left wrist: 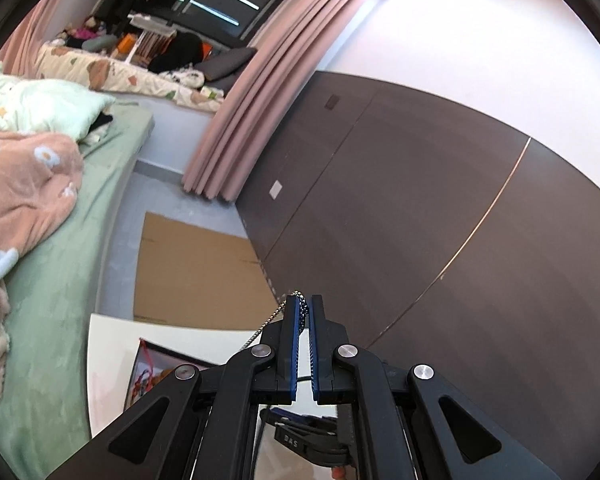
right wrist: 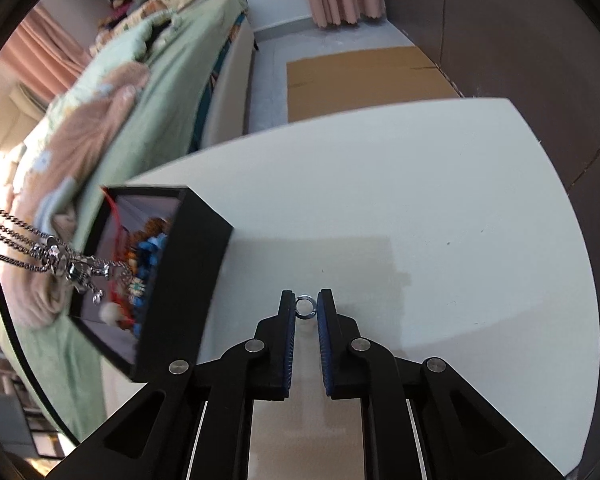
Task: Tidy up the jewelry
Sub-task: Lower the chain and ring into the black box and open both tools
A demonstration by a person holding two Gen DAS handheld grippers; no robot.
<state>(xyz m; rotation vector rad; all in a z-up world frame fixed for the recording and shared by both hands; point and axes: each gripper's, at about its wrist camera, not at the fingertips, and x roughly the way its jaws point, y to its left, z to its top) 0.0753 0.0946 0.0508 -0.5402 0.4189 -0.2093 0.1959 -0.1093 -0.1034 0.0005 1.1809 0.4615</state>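
While both grippers carry jewelry above the white table [right wrist: 420,200], the main risk lies in the hanging load. The left gripper [left wrist: 303,308] has its jaws pressed nearly together on a silver chain [left wrist: 268,322], pinched only at the fingertips; the chain trails down and to the left toward the black box [right wrist: 196,280]. In the right wrist view, chain strands and a cluster of silver pendants [right wrist: 70,266] dangle over the box's open mouth, blurred enough to suggest swinging. A swinging cluster could catch the box rim, or the thin tip grip could let the chain slide out. The right gripper [right wrist: 307,307], to the right of the box, pinches a small metal ring [right wrist: 306,306] between its jaw tips, held edge-on; so small and round a piece could pop free if the squeeze shifts. The box already holds mixed pieces: blue beads [right wrist: 150,250], brown beads, red cord [right wrist: 116,216] and a white bobble [right wrist: 110,312]. New chain laid there may well tangle with them.
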